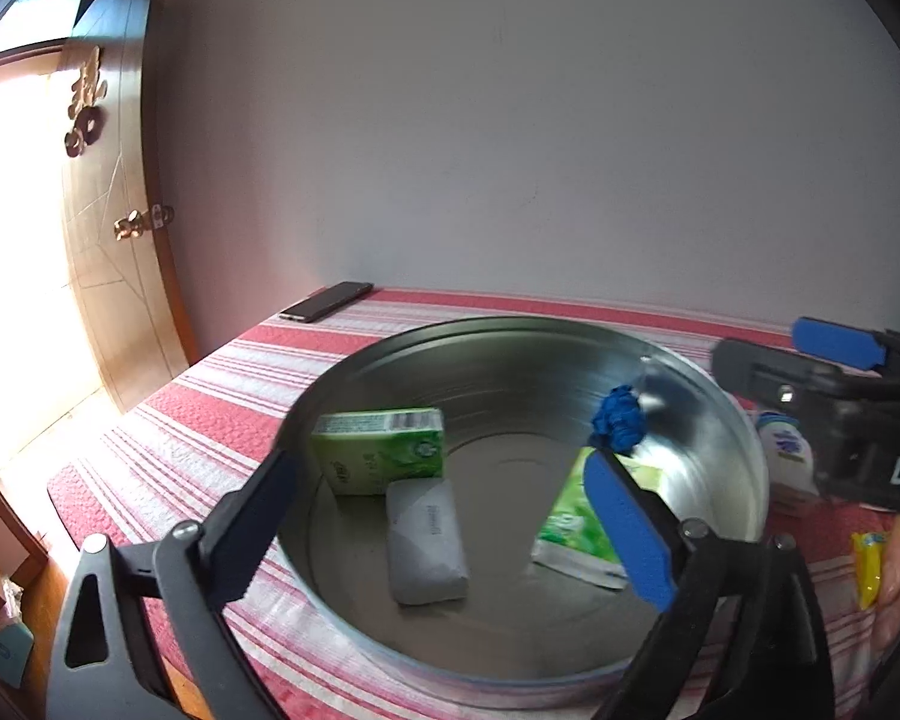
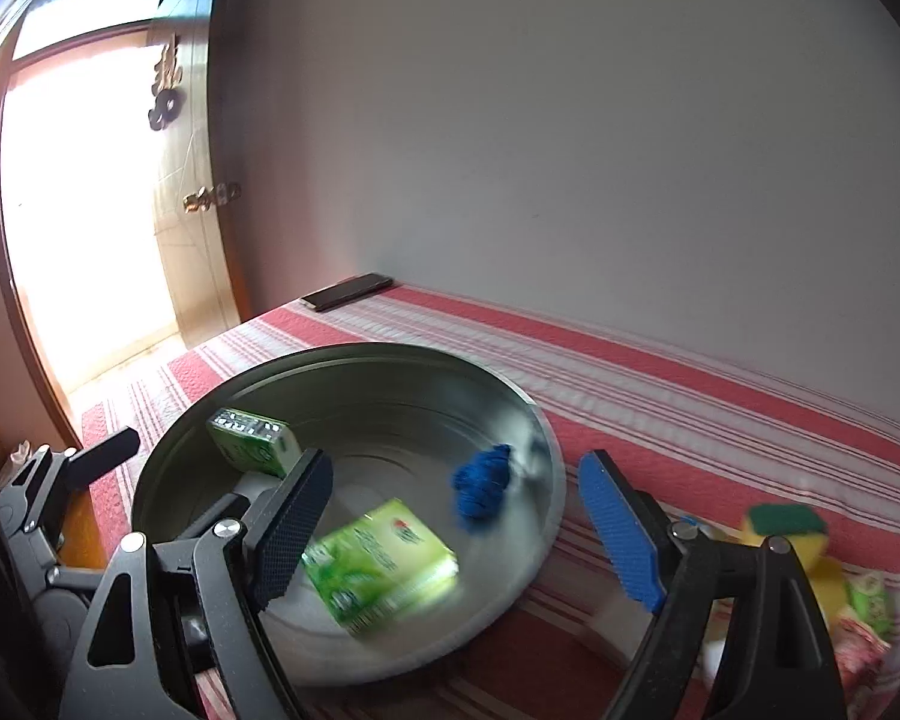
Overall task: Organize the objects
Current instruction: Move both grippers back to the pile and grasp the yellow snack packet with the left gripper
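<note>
A round metal basin [image 1: 510, 330] stands on the red striped cloth. Inside lie a green tissue pack [image 1: 384, 450], a grey-white pack [image 1: 426, 540], a second green pack [image 1: 564, 522] and a blue knotted bundle [image 1: 618, 420] against the far wall. My left gripper [image 1: 439, 459] is open over the basin's near rim, touching nothing. The right gripper [image 1: 798, 354] enters from the right, above the rim. In the right wrist view my right gripper [image 2: 456, 462] is open over the basin [image 2: 390, 351], the blurred green pack [image 2: 384, 564] and blue bundle [image 2: 480, 486] below it.
A dark phone [image 1: 327, 302] lies at the table's far left corner by the wall. Right of the basin are a white bottle [image 1: 780, 444], a yellow packet [image 1: 867, 564], a yellow-green sponge [image 2: 792, 528] and snack packs [image 2: 864, 600]. An open door is at left.
</note>
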`<state>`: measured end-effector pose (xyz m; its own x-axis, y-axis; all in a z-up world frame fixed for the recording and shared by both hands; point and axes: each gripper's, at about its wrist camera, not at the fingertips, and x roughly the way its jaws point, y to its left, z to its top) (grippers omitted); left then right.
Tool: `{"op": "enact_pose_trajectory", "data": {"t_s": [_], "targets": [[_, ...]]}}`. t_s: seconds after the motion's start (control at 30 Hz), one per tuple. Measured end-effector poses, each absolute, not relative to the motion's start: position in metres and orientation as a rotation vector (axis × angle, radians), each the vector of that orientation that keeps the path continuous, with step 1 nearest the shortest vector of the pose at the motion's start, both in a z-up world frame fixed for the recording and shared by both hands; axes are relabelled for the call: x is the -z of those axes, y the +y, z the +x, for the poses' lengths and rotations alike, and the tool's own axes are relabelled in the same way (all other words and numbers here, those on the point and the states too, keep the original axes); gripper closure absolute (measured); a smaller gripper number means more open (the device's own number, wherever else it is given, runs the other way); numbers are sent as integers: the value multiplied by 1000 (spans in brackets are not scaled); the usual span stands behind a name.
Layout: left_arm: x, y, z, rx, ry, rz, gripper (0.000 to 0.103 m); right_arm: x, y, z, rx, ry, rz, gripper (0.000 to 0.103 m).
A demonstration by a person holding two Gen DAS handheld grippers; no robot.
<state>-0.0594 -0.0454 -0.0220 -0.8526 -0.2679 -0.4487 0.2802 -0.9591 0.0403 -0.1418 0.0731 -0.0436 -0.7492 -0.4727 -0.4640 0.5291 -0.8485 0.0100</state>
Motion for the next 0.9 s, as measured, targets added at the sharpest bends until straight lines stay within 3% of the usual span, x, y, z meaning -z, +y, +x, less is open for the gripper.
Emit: {"op": "enact_pose_trajectory", "data": {"t_s": [0.23, 0.47, 0.73, 0.9], "targets": [[17, 15, -48, 2903, -18, 680, 0, 51, 186, -108, 2736, 132, 645, 17], [29, 110, -48, 3118, -182, 894, 0, 67, 296, -86, 2975, -1, 709, 17], [53, 200, -50, 3239, -383, 1125, 0, 85, 336, -83, 3011, -88, 766, 17], [78, 208, -75, 3143, -359, 1335, 1, 91, 342, -87, 3000, -136, 782, 17]]}}
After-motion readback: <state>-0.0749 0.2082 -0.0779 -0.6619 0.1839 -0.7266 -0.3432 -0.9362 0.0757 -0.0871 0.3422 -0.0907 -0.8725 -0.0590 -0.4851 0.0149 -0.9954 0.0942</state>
